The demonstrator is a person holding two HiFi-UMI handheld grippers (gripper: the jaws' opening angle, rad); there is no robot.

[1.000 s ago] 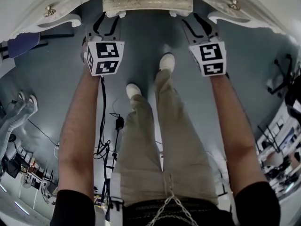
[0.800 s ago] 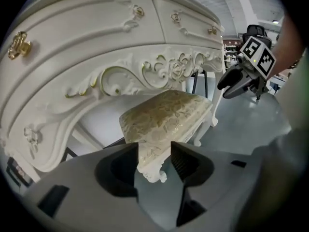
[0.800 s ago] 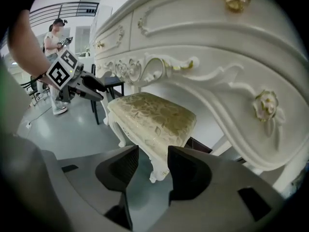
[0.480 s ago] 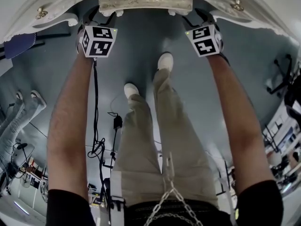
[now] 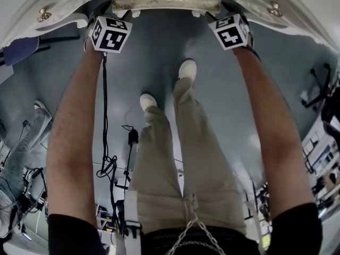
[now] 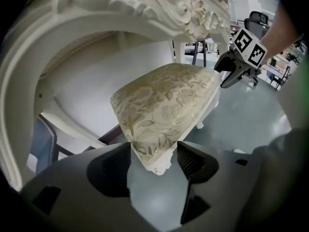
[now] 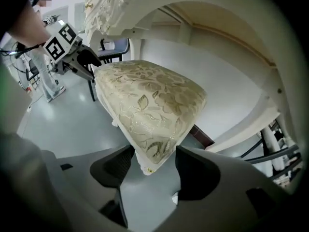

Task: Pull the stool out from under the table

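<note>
The stool has a cream, gold-leaf cushion and white carved legs, and it stands under the white carved table. In the left gripper view its near corner lies between the jaws of my left gripper, which have just been opening; the pads stand off the cushion. My right gripper straddles the opposite near corner of the stool the same way, its jaws also just opened. In the head view both marker cubes, left and right, sit at the table's edge, and the fingertips are hidden there.
The person's legs and white shoes stand on the grey floor between the arms. Cables trail at the left. A blue chair sits behind the table, an office chair stands further off, and another person's legs are at far left.
Both grippers have moved up the picture, from the open floor to the stool's near corners at the table's edge. Their fingers now sit under that edge.
</note>
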